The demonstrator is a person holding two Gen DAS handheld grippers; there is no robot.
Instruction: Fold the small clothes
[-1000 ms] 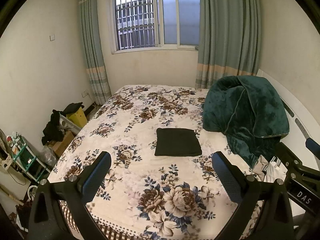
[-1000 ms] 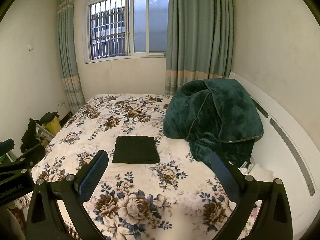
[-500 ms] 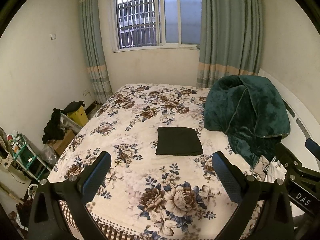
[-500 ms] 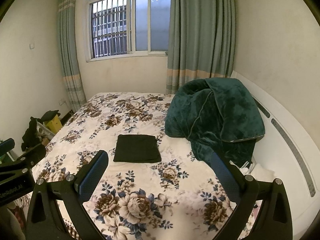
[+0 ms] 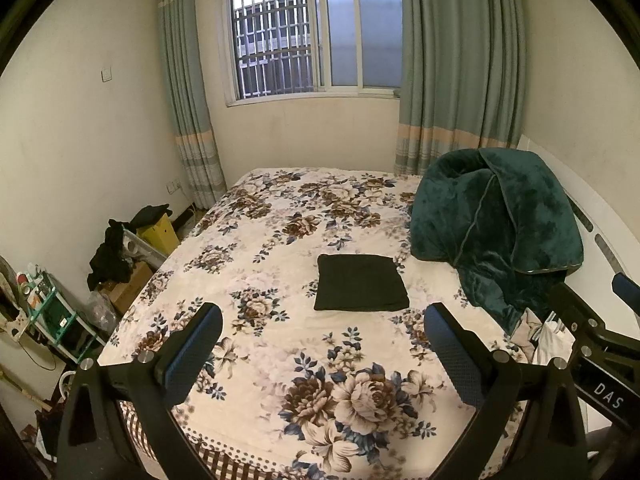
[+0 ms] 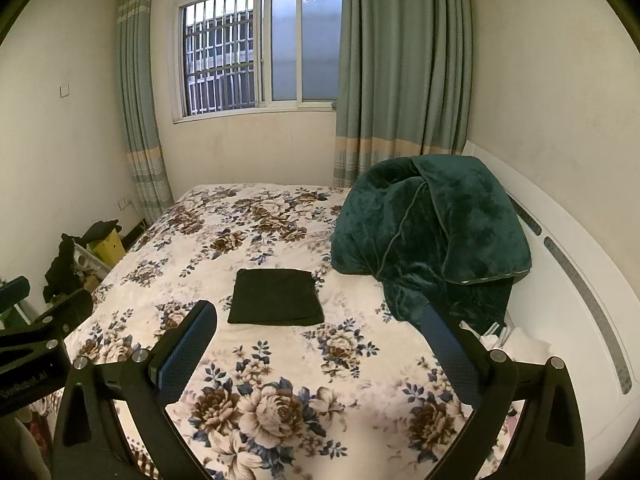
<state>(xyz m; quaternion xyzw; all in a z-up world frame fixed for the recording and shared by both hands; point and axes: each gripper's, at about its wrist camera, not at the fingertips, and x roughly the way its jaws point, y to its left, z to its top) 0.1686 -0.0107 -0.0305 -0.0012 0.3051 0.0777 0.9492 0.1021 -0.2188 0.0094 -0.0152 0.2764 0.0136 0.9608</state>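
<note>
A small dark green garment (image 5: 361, 283) lies folded into a flat square in the middle of the floral bedspread (image 5: 280, 240); it also shows in the right wrist view (image 6: 276, 297). My left gripper (image 5: 323, 354) is open and empty, held back above the near part of the bed, well short of the garment. My right gripper (image 6: 320, 350) is open and empty too, at about the same distance from it. Each gripper shows at the edge of the other's view.
A bulky dark green blanket (image 5: 496, 224) is heaped at the right by the white headboard (image 6: 580, 304). Light cloth (image 5: 552, 336) lies below the blanket. Boxes, dark clothes and a small shelf (image 5: 56, 316) crowd the floor at the left. A window and curtains are behind.
Both grippers have drifted slightly, so the views tilt down a little. The folded garment has not moved. The jaws stay open.
</note>
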